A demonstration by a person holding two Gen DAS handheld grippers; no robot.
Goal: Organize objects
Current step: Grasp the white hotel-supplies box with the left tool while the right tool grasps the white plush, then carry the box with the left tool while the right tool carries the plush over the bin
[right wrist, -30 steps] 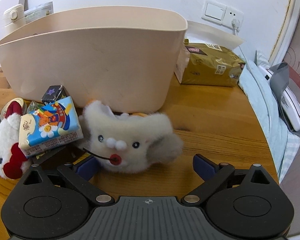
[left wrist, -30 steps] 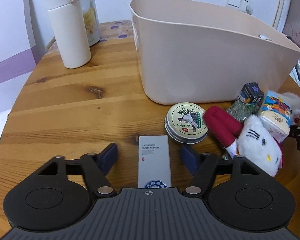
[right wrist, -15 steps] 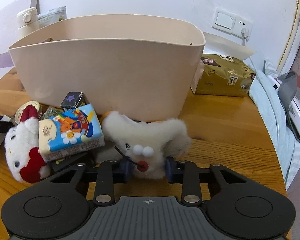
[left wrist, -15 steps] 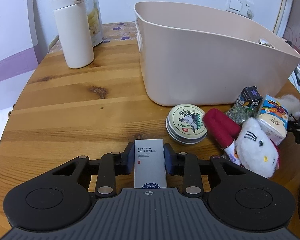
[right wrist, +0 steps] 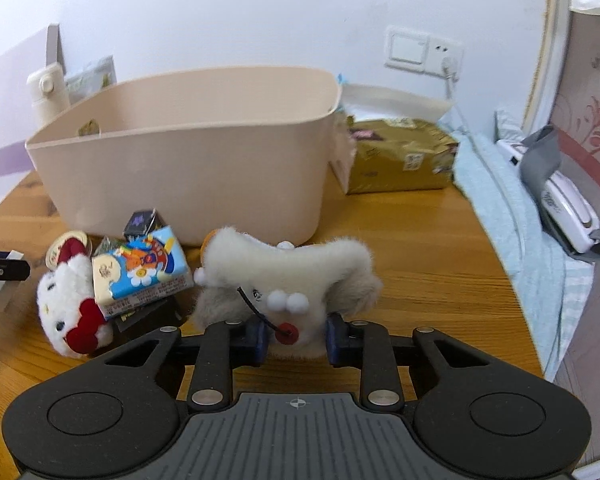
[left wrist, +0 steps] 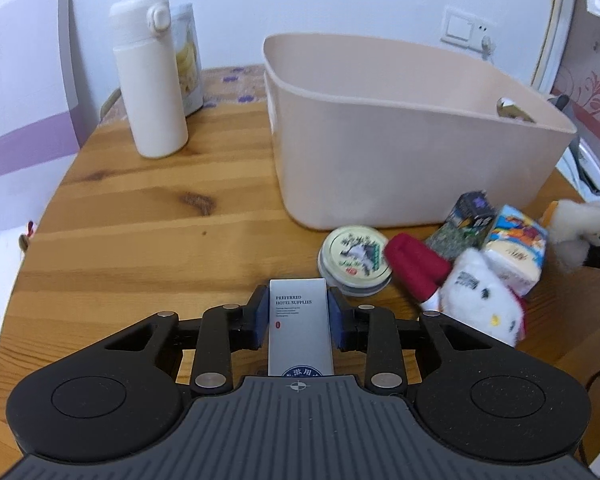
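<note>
Left wrist: left claw [left wrist: 299, 322] still pinching white box [left wrist: 300, 330], now lifted; right claw [right wrist: 295, 334] squeezing, raising plush [right wrist: 288, 276].

White flask [left wrist: 150, 76] stands at the back of the wooden table [left wrist: 140, 216], snack pouch [left wrist: 186, 64] right behind it. Gold bag [right wrist: 400, 156] sits beside a wall socket [right wrist: 424, 50], and some light blue cloth [right wrist: 512, 216] lies off the right edge.
</note>
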